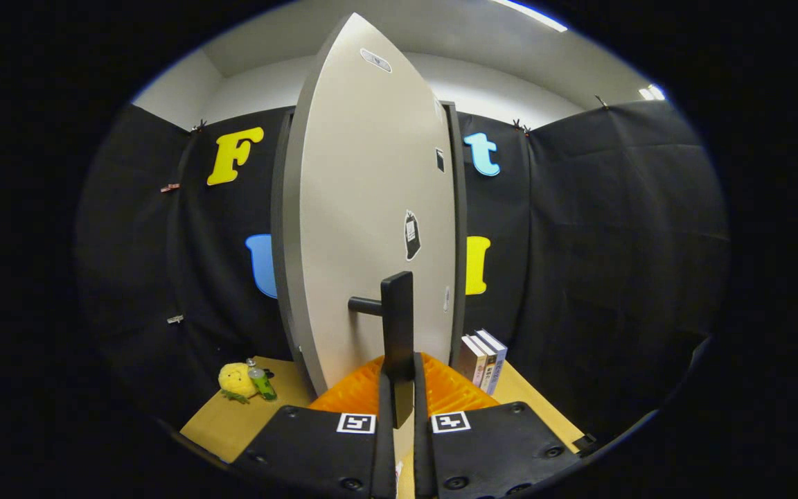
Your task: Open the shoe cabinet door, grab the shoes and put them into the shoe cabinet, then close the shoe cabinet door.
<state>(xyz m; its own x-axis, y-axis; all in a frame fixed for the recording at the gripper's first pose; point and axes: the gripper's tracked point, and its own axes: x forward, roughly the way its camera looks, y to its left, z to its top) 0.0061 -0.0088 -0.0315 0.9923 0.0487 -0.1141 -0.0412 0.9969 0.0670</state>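
The shoe cabinet's pale grey door [364,229] stands right in front of me, swung partly out so that its dark left edge [287,263] faces me. Its black upright handle [397,315] juts from the door on a short stem. My gripper [399,381] is shut on this handle, with the lower end of the bar pinched between the two ribbed pads [361,394]. The cabinet's dark frame [456,208] shows just behind the door's right side.
The cabinet stands on a wooden tabletop [233,423]. A yellow plush toy [236,380] and a small green bottle [261,382] lie left of the door. Several books [483,359] stand upright to the right of the cabinet. Black cloth walls close in the booth.
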